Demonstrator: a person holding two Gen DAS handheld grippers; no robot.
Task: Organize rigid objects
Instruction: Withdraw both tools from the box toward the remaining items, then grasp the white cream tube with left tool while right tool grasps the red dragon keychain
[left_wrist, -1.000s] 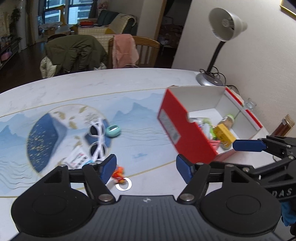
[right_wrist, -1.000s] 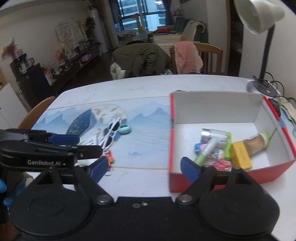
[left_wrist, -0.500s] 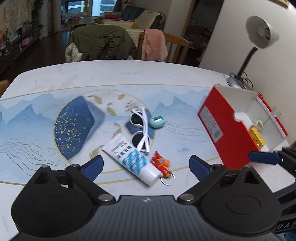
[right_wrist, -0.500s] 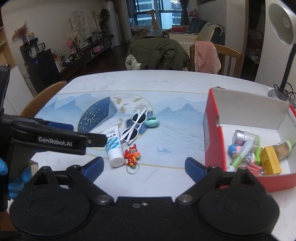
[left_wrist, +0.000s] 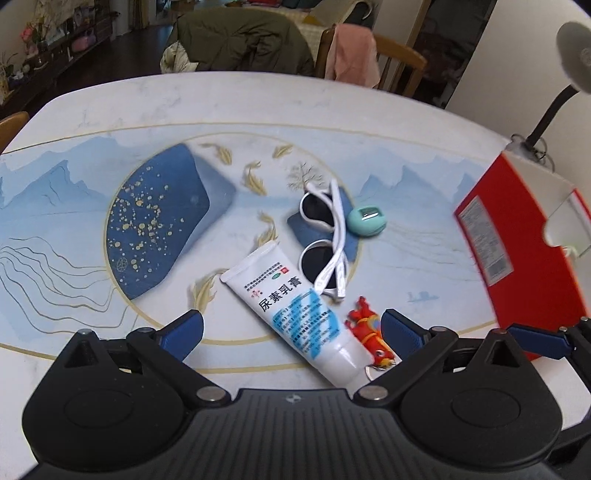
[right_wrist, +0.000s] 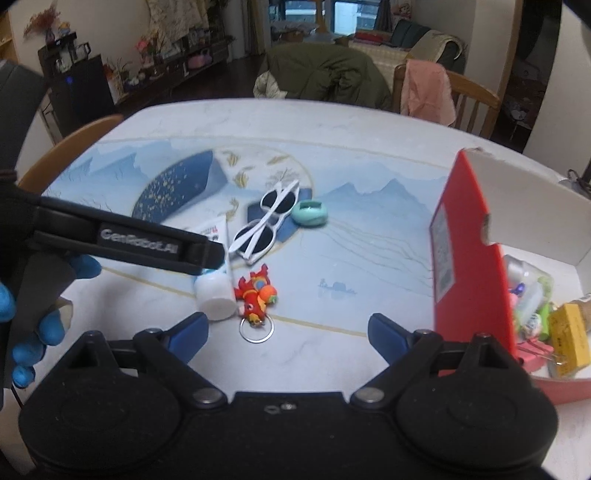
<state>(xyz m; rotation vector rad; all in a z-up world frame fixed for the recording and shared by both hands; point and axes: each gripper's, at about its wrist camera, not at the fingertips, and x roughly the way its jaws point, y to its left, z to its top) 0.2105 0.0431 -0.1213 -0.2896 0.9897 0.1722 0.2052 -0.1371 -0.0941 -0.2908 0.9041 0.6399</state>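
Observation:
A white cream tube (left_wrist: 291, 306) lies on the table, its cap end between my left gripper's (left_wrist: 291, 328) open, empty jaws. A red toy keychain (left_wrist: 369, 328) lies right of the tube, with white sunglasses (left_wrist: 327, 245) and a teal oval case (left_wrist: 366, 220) beyond. My right gripper (right_wrist: 288, 330) is open and empty, hovering just before the keychain (right_wrist: 256, 295) and its ring. The sunglasses (right_wrist: 267, 221), teal case (right_wrist: 309, 213) and tube cap (right_wrist: 216, 297) show there too. The red box (right_wrist: 469, 258) at right holds several items.
The box (left_wrist: 517, 236) stands at the table's right side. A desk lamp (left_wrist: 565, 66) stands behind it. Chairs draped with a green coat (right_wrist: 325, 77) and pink cloth (right_wrist: 424, 90) stand at the far edge. The left gripper's arm (right_wrist: 122, 243) crosses the right wrist view.
Both grippers swung left, away from the box, and closed in on the loose items. The left gripper opened wider and came down over the tube.

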